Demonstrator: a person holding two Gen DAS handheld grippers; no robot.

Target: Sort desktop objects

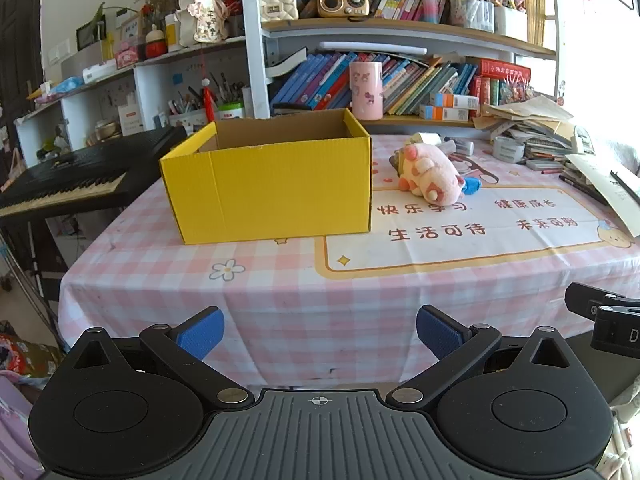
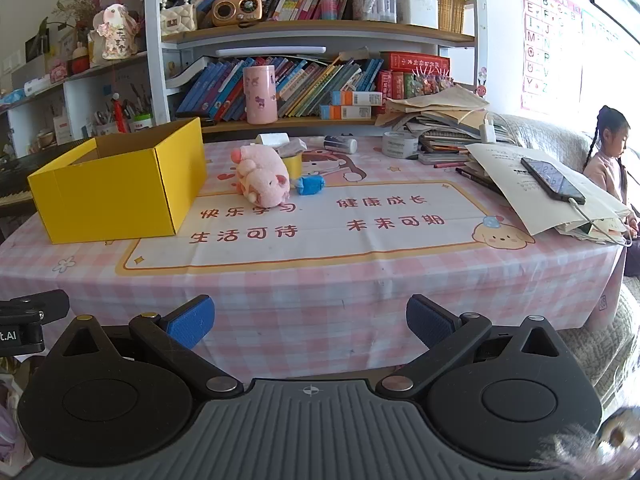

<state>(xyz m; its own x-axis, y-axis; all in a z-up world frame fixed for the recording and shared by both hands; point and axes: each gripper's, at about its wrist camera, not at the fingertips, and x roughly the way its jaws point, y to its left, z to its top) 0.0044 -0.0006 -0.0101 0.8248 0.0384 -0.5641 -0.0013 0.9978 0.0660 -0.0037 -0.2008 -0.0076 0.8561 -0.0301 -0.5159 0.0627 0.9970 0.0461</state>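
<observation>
An open yellow cardboard box (image 1: 272,188) (image 2: 116,196) stands on the left of the pink checked table. Right of it lies a pink plush pig (image 1: 432,174) (image 2: 262,178) on its side, with a small blue wrapped item (image 1: 472,185) (image 2: 310,185) touching it and a yellow cup (image 2: 294,164) just behind. A white tube (image 2: 340,144) and a tape roll (image 2: 400,145) lie farther back. My left gripper (image 1: 320,334) and right gripper (image 2: 310,322) are both open and empty, held off the table's front edge.
A bookshelf (image 2: 320,32) with a pink cylinder (image 2: 260,94) backs the table. A paper and book pile with a phone (image 2: 554,180) fills the right side. A keyboard piano (image 1: 68,184) stands left. A child (image 2: 610,160) sits at far right.
</observation>
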